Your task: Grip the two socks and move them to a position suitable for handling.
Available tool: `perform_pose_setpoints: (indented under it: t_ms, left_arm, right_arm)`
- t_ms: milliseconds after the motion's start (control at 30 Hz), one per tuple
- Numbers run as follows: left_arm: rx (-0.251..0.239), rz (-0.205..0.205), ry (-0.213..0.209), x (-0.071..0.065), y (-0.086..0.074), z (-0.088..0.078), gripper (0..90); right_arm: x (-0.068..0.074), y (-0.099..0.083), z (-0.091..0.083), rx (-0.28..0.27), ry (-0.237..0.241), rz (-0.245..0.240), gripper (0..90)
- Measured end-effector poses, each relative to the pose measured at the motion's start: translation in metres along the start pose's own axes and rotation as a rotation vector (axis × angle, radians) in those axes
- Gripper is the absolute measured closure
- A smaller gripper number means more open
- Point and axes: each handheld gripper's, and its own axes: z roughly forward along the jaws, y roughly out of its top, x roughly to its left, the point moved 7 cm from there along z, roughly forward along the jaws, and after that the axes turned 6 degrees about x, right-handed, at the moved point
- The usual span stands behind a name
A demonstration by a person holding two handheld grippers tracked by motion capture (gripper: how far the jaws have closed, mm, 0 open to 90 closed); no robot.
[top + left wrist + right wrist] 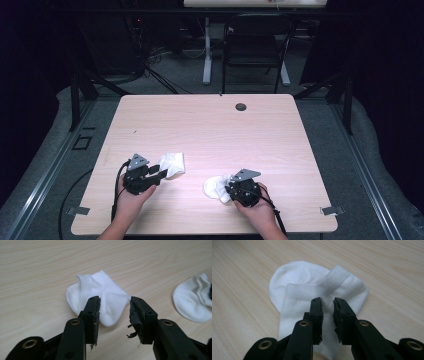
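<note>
Item: two white socks on a pale wood table [210,125], being picked up, one per gripper.

Left sock [172,164]: lying on the near left of the table, folded, just ahead of the left gripper [161,174]. In the left gripper view the sock [100,296] is sitting beyond the tips; the jaws are standing apart with nothing between them, pads not yet on the cloth.

Right sock [216,187]: lying near the front edge, right of centre, touching the right gripper [230,190]. In the right gripper view the sock [317,287] is spreading out under the tips, cuff band facing the camera. The jaws are standing a narrow gap apart over the cloth; whether they are pinching a fold I cannot tell.

Handling note, as a judgement: each gripper is wanting to come low along the table so one pad is sliding under an edge, taking both layers at the cuff or fold, not the top layer alone. The pad rubber on both grippers is fraying, so a thin bite may be slipping.

Surroundings: a dark grommet [241,106] at the far side of the table, well apart. A chair [252,45] and cables [155,60] are standing beyond the table. Nothing is standing between the grippers and the socks.
</note>
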Motion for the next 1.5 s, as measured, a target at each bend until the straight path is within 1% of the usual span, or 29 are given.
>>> perform_pose_setpoints:
  t_ms: [67, 100, 133, 167, 267, 333, 400, 433, 467, 500, 633, 667, 700, 733, 800, 933, 967, 1000, 1033, 1067, 1100, 1133, 1167, 1233, 1267, 1333, 1367, 1467, 1500]
  left_arm:
    - [0.021, -0.002, 0.024, 0.004, 0.004, 0.009, 62.2]
    - [0.029, -0.003, 0.032, 0.006, 0.005, 0.014, 63.0]
    - [0.044, -0.006, 0.039, 0.008, 0.005, 0.020, 63.0]
    - [0.063, -0.011, 0.048, 0.011, 0.004, 0.027, 64.3]
    - [0.098, -0.031, 0.045, 0.014, -0.001, 0.040, 64.9]
    - [0.110, -0.031, 0.040, 0.014, -0.003, 0.046, 65.9]
    - [0.112, -0.020, 0.038, 0.012, -0.003, 0.050, 66.9]
    - [0.110, -0.021, 0.039, 0.009, -0.002, 0.051, 66.9]
    - [0.112, -0.011, 0.033, 0.006, -0.001, 0.053, 66.9]
    - [0.115, -0.005, 0.029, 0.003, -0.001, 0.054, 66.9]
    - [0.112, 0.023, 0.015, -0.011, 0.003, 0.061, 67.0]
    - [0.111, 0.022, 0.010, -0.014, 0.004, 0.062, 67.0]
    - [0.116, 0.034, 0.007, -0.018, 0.005, 0.065, 67.0]
    - [0.118, 0.034, 0.001, -0.021, 0.006, 0.066, 67.0]
    - [0.123, 0.035, -0.020, -0.029, 0.008, 0.069, 66.9]
    - [0.125, 0.048, -0.036, -0.044, 0.012, 0.076, 66.8]
    - [0.126, 0.052, -0.042, -0.048, 0.013, 0.077, 66.8]
    - [0.124, 0.055, -0.044, -0.051, 0.013, 0.078, 66.8]
    - [0.126, 0.056, -0.053, -0.054, 0.013, 0.079, 66.7]
    - [0.123, 0.055, -0.057, -0.057, 0.013, 0.080, 66.6]
    - [0.125, 0.059, -0.061, -0.058, 0.013, 0.080, 66.5]
    - [0.124, 0.058, -0.067, -0.060, 0.014, 0.081, 66.5]
    - [0.118, 0.058, -0.066, -0.062, 0.014, 0.081, 66.5]
    - [0.121, 0.057, -0.071, -0.063, 0.014, 0.081, 66.4]
    - [0.118, 0.055, -0.070, -0.063, 0.014, 0.082, 66.3]
    - [0.121, 0.048, -0.077, -0.063, 0.014, 0.081, 66.2]
    - [0.124, 0.051, -0.079, -0.063, 0.014, 0.081, 66.2]
    - [0.118, 0.050, -0.072, -0.063, 0.014, 0.081, 66.2]
    - [0.125, 0.056, -0.073, -0.063, 0.013, 0.081, 66.2]
  right_arm:
    - [0.005, -0.001, 0.000, 0.010, 0.003, -0.015, 77.0]
    - [0.010, -0.001, 0.000, 0.010, 0.007, -0.027, 76.9]
    - [0.010, -0.001, 0.000, 0.010, 0.007, -0.027, 76.9]
    - [0.013, -0.001, -0.001, 0.019, 0.016, -0.039, 76.7]
    - [0.016, -0.001, 0.000, 0.014, 0.027, -0.034, 76.6]
    - [0.020, -0.001, 0.000, 0.015, 0.040, -0.028, 76.4]
    - [0.024, -0.001, 0.000, 0.021, 0.053, -0.032, 76.2]
    - [0.026, -0.001, 0.000, 0.022, 0.056, -0.029, 75.9]
    - [0.029, 0.000, 0.001, 0.016, 0.055, -0.029, 75.6]
    - [0.031, 0.000, 0.001, 0.024, 0.055, -0.040, 75.4]
    - [0.038, 0.001, 0.002, 0.027, 0.066, -0.038, 74.7]
    - [0.041, 0.002, 0.003, 0.025, 0.073, -0.035, 74.7]
    - [0.043, 0.002, 0.003, 0.028, 0.075, -0.036, 74.7]
    - [0.045, 0.003, 0.004, 0.021, 0.069, -0.031, 74.6]
    - [0.049, 0.004, 0.005, 0.029, 0.078, -0.022, 74.5]
    - [0.056, 0.006, 0.007, 0.027, 0.086, -0.020, 74.1]
    - [0.057, 0.006, 0.008, 0.023, 0.096, -0.005, 73.9]
    - [0.059, 0.007, 0.008, 0.025, 0.109, -0.002, 73.8]
    - [0.061, 0.007, 0.008, 0.023, 0.101, -0.004, 73.8]
    - [0.063, 0.007, 0.009, 0.029, 0.086, -0.018, 73.7]
    - [0.065, 0.008, 0.010, 0.019, 0.078, -0.024, 73.6]
    - [0.066, 0.009, 0.010, 0.027, 0.075, -0.035, 73.6]
    - [0.068, 0.010, 0.011, 0.021, 0.074, -0.039, 73.6]
    - [0.072, 0.011, 0.013, 0.020, 0.092, -0.036, 73.5]
    - [0.075, 0.013, 0.014, 0.009, 0.096, -0.037, 73.6]
    - [0.079, 0.013, 0.015, 0.013, 0.110, -0.035, 73.5]
    - [0.082, 0.013, 0.015, 0.007, 0.120, -0.026, 73.4]
    - [0.086, 0.013, 0.015, 0.009, 0.123, -0.029, 72.9]
    - [0.087, 0.014, 0.016, 0.003, 0.118, -0.034, 72.7]
